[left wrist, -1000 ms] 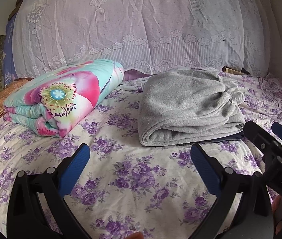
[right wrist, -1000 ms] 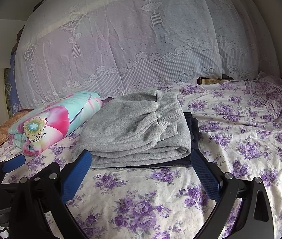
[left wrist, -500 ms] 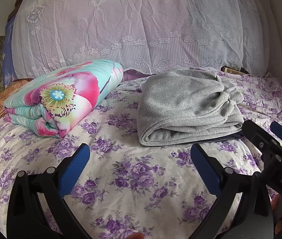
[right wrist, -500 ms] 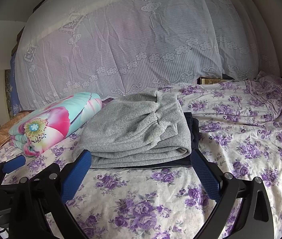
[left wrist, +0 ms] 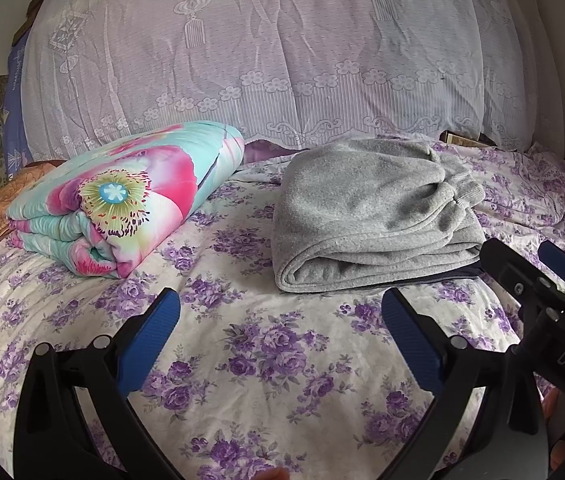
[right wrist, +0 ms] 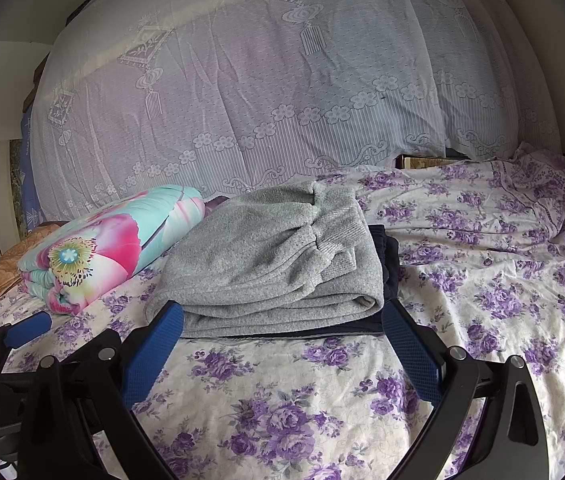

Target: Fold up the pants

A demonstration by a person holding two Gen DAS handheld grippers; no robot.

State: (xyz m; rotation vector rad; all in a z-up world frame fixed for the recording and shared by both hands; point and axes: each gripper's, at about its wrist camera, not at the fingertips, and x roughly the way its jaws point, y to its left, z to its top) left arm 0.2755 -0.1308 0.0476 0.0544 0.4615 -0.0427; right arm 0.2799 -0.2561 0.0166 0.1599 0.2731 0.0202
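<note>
The grey pants lie on the floral bedsheet as a compact, several-layered rectangle, with the ribbed elastic band gathered on top toward the right; judged from this, the folding looks finished or nearly so, with at most a tidying press left. A dark navy garment lies flat beneath them, its edge showing at the right and front; whether it is part of the task cannot be told. The left gripper is held short of the pile, its blue-padded fingers spread wide and empty; the right gripper sits just before the near edge, fingers likewise wide with nothing between them. The pants are soft, fuzzy fleece with rounded fold edges; the sheet is thin, wrinkled cotton; a puffy, glossy flowered quilt sits folded at the left; sheer lace netting hangs behind.
</note>
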